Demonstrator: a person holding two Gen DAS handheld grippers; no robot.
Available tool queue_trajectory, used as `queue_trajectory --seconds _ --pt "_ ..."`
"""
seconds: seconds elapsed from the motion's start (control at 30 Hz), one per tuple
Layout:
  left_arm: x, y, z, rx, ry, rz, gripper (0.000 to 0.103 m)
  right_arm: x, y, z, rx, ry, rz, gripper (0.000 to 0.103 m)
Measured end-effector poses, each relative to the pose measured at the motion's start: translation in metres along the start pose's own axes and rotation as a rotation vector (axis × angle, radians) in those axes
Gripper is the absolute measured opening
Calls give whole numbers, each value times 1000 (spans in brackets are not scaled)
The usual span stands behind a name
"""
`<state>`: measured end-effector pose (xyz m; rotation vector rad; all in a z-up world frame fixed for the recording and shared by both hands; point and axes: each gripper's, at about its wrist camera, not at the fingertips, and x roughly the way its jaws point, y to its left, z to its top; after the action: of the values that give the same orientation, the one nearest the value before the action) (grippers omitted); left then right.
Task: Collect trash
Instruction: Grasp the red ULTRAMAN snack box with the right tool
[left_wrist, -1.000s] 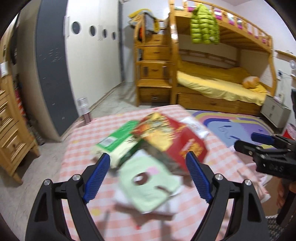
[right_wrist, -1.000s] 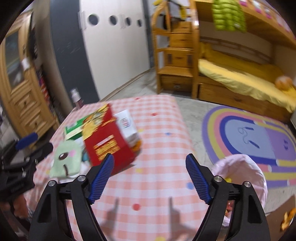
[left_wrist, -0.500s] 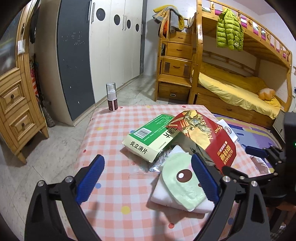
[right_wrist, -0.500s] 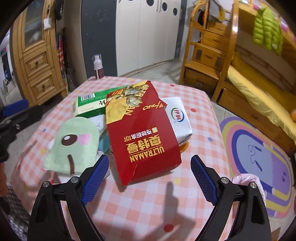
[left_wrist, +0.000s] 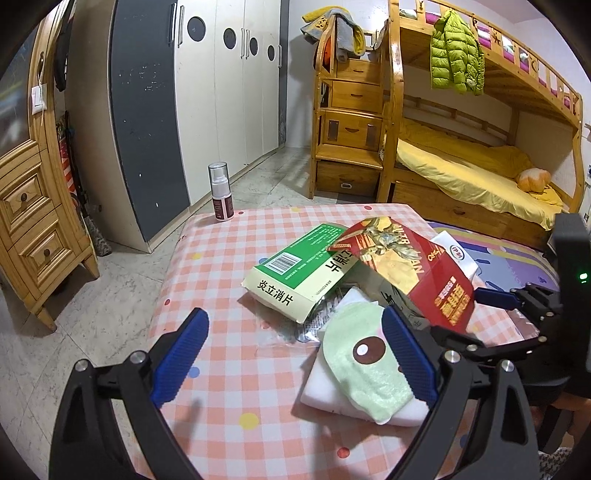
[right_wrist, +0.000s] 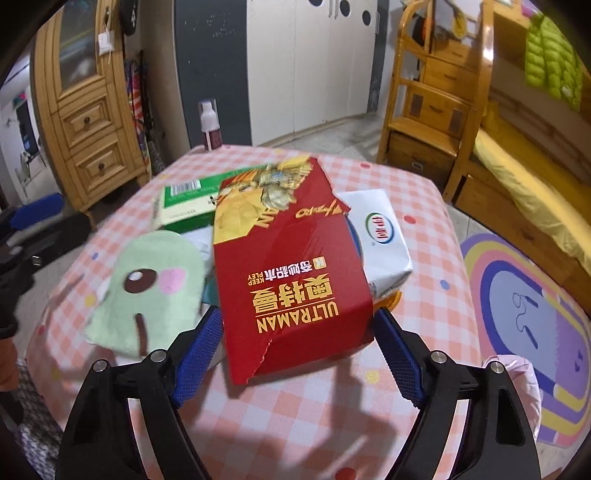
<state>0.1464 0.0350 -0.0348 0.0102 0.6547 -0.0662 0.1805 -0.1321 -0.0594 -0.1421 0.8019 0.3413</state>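
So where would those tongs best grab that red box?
Probably across the red box's torn near end, coming in from the table's front edge. That end juts out, propped on the pile, and the right tongs already straddle its two long sides.

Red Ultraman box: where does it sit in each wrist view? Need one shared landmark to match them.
Left wrist: red Ultraman box is right of centre, leaning over the green box, past the right-hand blue finger.
Right wrist: red Ultraman box fills the centre, its near end between the open fingers.
Shared landmark: spray bottle at the table's far edge, also upper left in the right wrist view.
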Motion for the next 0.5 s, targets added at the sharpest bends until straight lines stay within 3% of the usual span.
queue_trajectory --seconds 0.33,0.5 --pt "-4 7 0 -21 -4 -2 92 -53 0 2 47 -192 18 77" --pt "-7 -6 -5 36 -4 -72 91 -65 -2 4 64 -247 -10 77"
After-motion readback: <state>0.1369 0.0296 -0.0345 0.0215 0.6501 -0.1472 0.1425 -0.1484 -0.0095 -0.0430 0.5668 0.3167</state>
